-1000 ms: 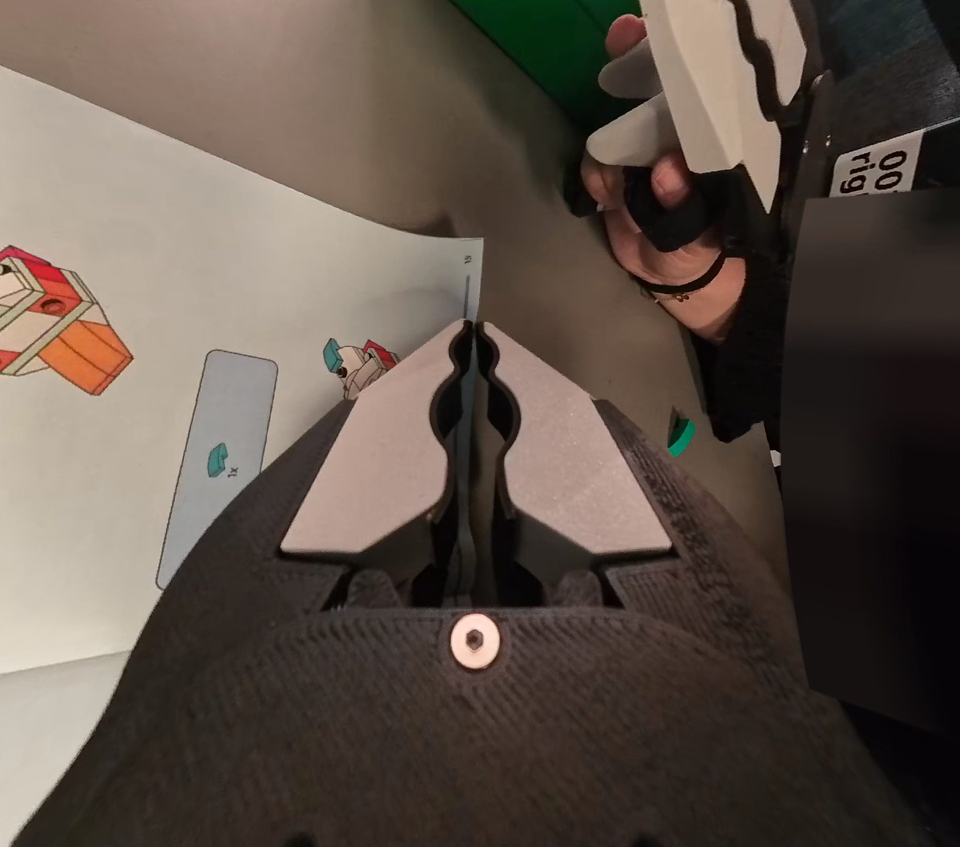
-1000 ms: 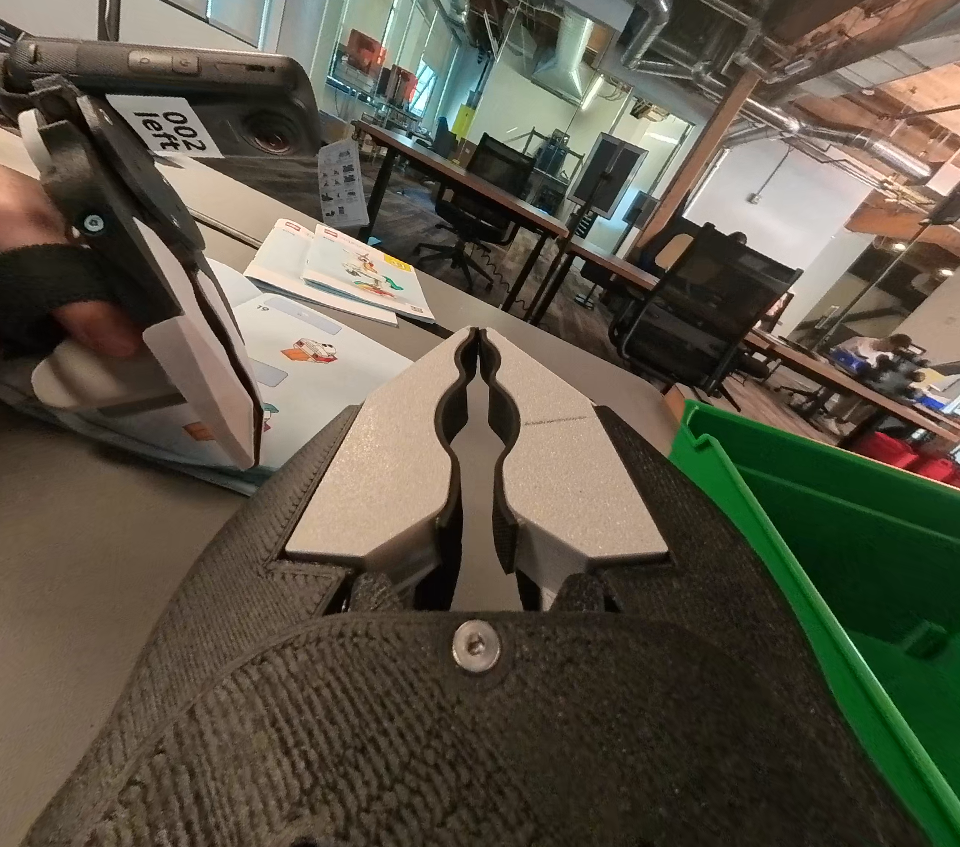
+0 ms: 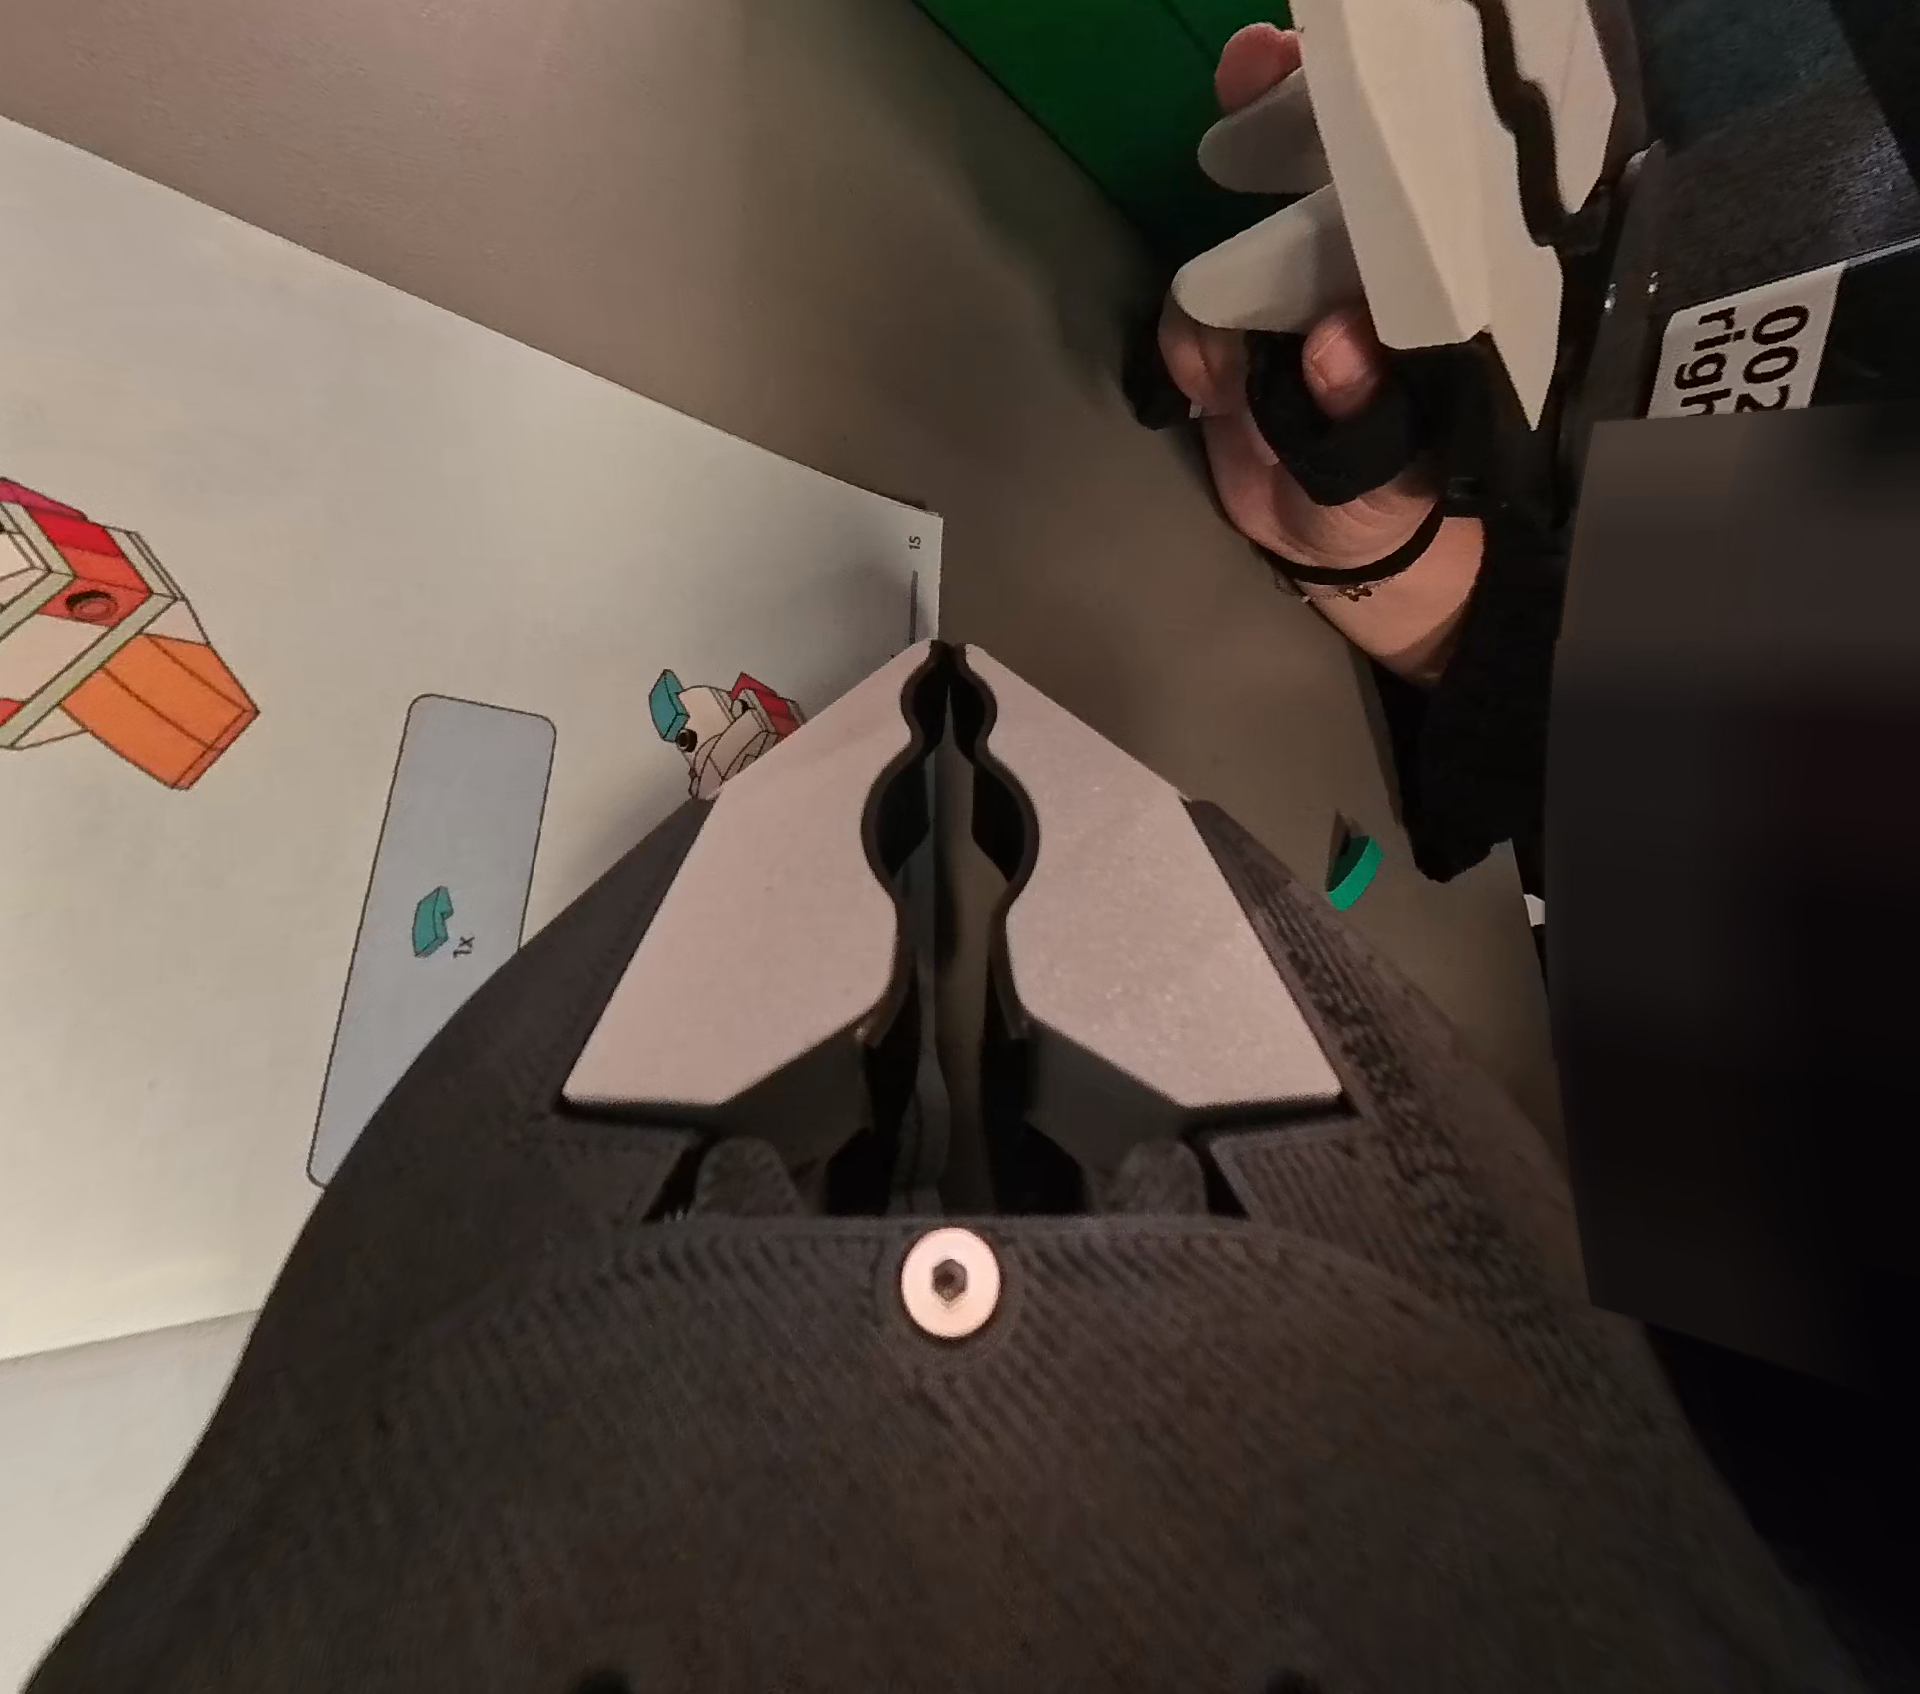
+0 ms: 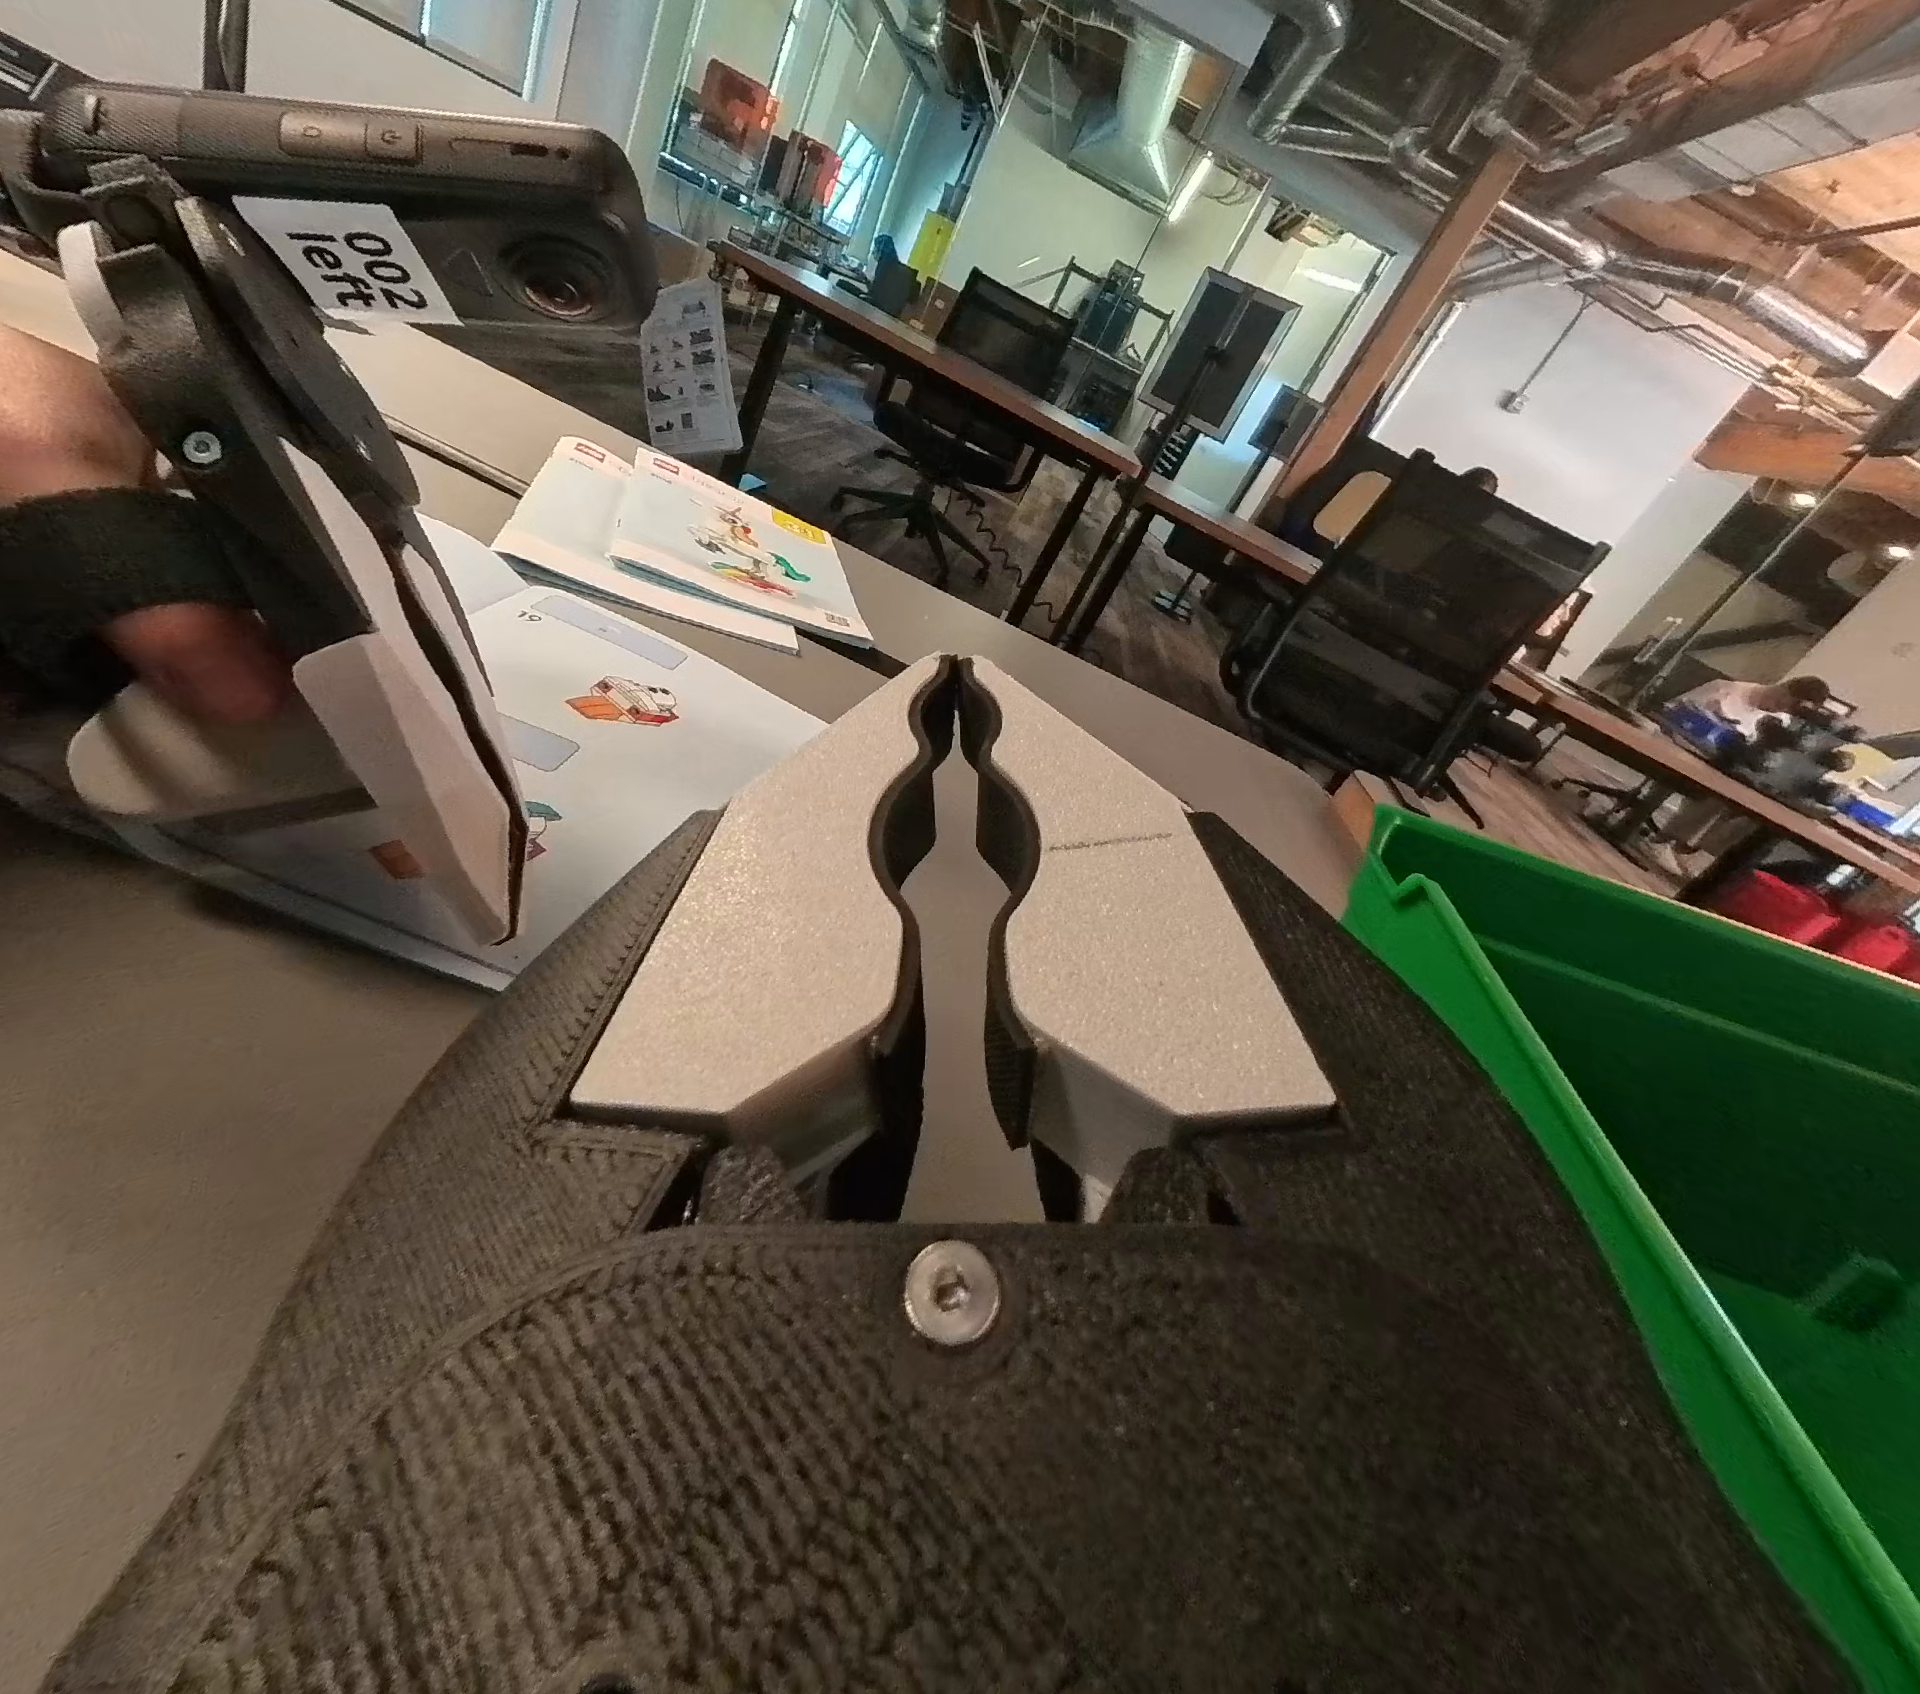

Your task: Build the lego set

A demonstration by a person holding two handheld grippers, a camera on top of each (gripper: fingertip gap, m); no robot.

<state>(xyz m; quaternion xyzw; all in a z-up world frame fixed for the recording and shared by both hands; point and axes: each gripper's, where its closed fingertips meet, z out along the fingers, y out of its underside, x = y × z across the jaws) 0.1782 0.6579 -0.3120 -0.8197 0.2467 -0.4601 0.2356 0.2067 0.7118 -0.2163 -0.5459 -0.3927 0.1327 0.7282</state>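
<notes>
While both claws, left claw (image 3: pixel 943 657) and right claw (image 4: pixel 954 668), were closed and empty over the instruction booklet (image 3: pixel 436 439), the teal brick (image 3: pixel 1354 873) apparently awaited pickup.

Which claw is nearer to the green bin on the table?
Right. The right claw is shut, close beside the green bin. The left claw, also shut, is over the open instruction booklet, farther from the bin.
</notes>
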